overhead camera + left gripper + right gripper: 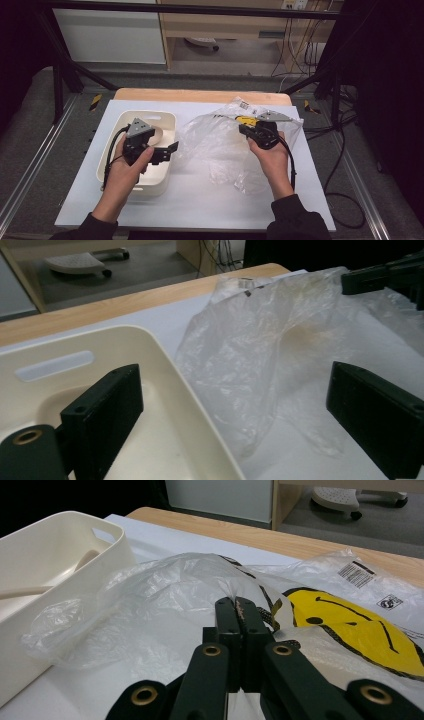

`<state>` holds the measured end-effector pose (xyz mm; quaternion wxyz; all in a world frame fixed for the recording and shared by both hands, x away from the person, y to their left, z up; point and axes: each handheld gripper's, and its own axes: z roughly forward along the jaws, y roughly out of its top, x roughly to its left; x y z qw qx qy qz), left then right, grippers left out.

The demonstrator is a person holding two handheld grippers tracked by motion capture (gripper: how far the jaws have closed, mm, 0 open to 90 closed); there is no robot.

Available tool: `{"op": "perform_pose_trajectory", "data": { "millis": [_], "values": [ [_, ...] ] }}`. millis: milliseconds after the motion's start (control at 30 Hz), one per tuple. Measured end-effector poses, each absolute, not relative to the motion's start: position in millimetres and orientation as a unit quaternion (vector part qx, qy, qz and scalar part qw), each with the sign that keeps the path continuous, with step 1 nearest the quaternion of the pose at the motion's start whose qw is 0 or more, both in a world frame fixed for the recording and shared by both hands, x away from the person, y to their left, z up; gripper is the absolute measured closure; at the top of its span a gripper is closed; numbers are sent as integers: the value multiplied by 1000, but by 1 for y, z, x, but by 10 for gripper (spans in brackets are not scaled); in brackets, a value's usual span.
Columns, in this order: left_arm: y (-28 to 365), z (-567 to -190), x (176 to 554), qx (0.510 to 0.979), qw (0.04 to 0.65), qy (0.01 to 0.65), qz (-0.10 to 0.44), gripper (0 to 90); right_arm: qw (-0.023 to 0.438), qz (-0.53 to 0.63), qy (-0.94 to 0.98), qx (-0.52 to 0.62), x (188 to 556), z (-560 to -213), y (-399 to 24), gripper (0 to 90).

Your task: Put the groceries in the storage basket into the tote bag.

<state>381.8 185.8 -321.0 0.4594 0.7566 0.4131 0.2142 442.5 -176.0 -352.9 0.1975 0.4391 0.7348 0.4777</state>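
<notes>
We hold the clear plastic bag (235, 145) on the tabletop (200, 200) with our right gripper (250, 131), jaws clamped on its film. Our left gripper (170, 150), jaws apart and empty, hovers over the cream bin (150, 117); next it likely must catch the bag's near edge.

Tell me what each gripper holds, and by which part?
The right gripper pinches the clear plastic bag with a yellow smiley face at a fold near its print. The left gripper holds nothing.
</notes>
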Motion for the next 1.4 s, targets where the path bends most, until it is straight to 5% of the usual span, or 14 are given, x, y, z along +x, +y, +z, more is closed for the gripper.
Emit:
{"op": "perform_pose_trajectory", "data": {
  "millis": [1400],
  "values": [
    [273,-329,375,729,433,478,230,76,184,472,747,431,438,-360,-175,900]
  ]
}}
